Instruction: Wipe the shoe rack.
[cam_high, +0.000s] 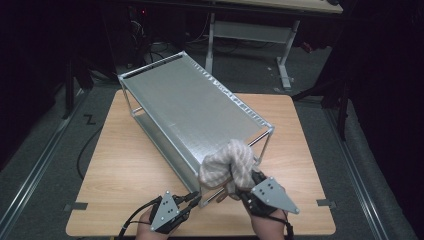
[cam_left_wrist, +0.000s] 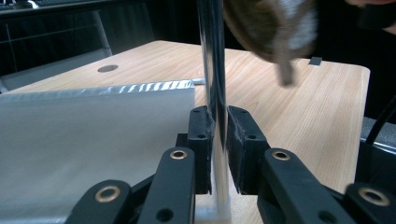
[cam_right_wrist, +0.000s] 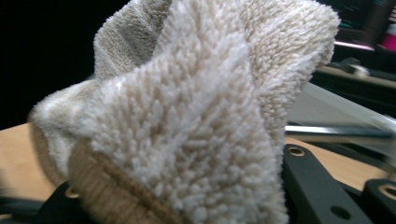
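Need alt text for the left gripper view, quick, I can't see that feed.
The left claw is shut on an upright chrome leg of the metal rack, on a wooden table. A blurred cloth hangs at top right.

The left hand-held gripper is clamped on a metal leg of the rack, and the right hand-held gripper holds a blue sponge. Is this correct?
Not quite. The right hand-held gripper holds a beige towel, not a blue sponge; the right gripper view shows its fluffy pile. The rest is correct: the left hand-held gripper is clamped on the rack's metal leg.
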